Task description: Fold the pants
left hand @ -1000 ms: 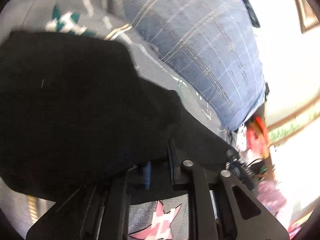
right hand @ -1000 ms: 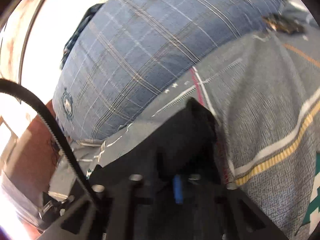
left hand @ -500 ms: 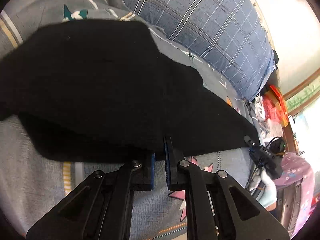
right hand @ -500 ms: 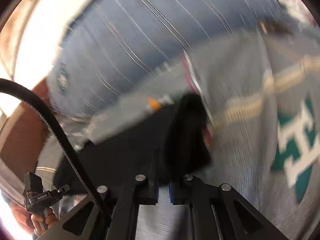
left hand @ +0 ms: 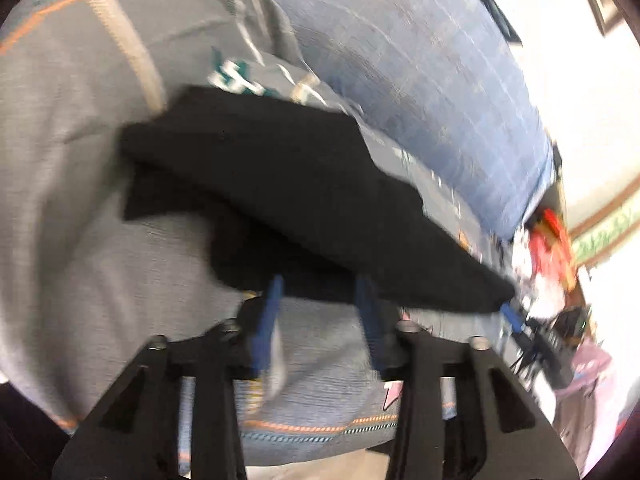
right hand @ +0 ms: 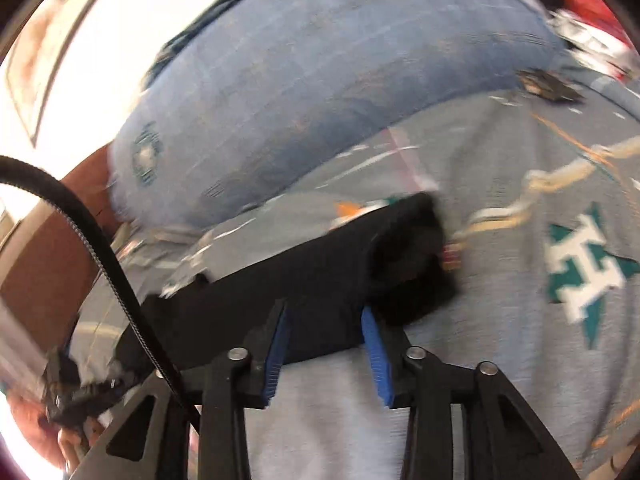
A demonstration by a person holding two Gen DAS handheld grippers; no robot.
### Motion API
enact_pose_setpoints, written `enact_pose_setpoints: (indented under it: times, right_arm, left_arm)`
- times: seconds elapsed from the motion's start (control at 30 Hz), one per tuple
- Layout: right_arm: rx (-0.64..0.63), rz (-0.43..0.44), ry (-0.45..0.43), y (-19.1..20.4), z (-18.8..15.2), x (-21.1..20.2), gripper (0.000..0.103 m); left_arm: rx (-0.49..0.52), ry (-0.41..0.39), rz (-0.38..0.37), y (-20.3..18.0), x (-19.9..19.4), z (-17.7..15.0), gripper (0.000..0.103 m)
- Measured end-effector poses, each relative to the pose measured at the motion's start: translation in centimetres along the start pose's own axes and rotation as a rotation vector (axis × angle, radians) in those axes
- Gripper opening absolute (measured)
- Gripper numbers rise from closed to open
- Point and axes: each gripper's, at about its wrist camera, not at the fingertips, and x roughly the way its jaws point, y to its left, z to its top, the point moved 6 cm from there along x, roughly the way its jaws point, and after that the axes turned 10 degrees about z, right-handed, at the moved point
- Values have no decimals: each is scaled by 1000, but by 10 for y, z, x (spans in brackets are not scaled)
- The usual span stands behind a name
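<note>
Releasing: both grippers, left gripper (left hand: pixel 320 300) and right gripper (right hand: pixel 326 328), had fingers spreading, pinching nothing. Black pants (left hand: pixel 288 184) lay folded on the grey bedspread (left hand: pixel 60 200), near edge just between fingers, apparently dropped to settle flat.

One pair of black pants (left hand: pixel 288 200), lying on one grey patterned bedsheet (left hand: pixel 68 200); one blue plaid pillow (left hand: pixel 432 80) just behind the pants; two grippers, left gripper (left hand: pixel 320 292) and right gripper (right hand: pixel 326 316), at the pants' near edge.

Both the left claw (left hand: pixel 320 292) and the right claw (right hand: pixel 326 320) point downward, jaws opening, pads apart.
</note>
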Motion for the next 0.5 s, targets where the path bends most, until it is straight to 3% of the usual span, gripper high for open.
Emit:
enact_pose_setpoints:
  times: [0.1, 0.27, 0.5]
  right_arm:
    - [-57, 131, 68, 36, -8, 32, 38]
    - [-238, 271, 201, 107, -36, 98, 39]
    - [-544, 326, 314, 186, -85, 158, 46]
  left_arm:
    - [-52, -37, -6, 18, -11, 8, 49]
    - [-85, -38, 11, 27, -10, 16, 50]
    - [-154, -61, 21, 45, -13, 31, 50]
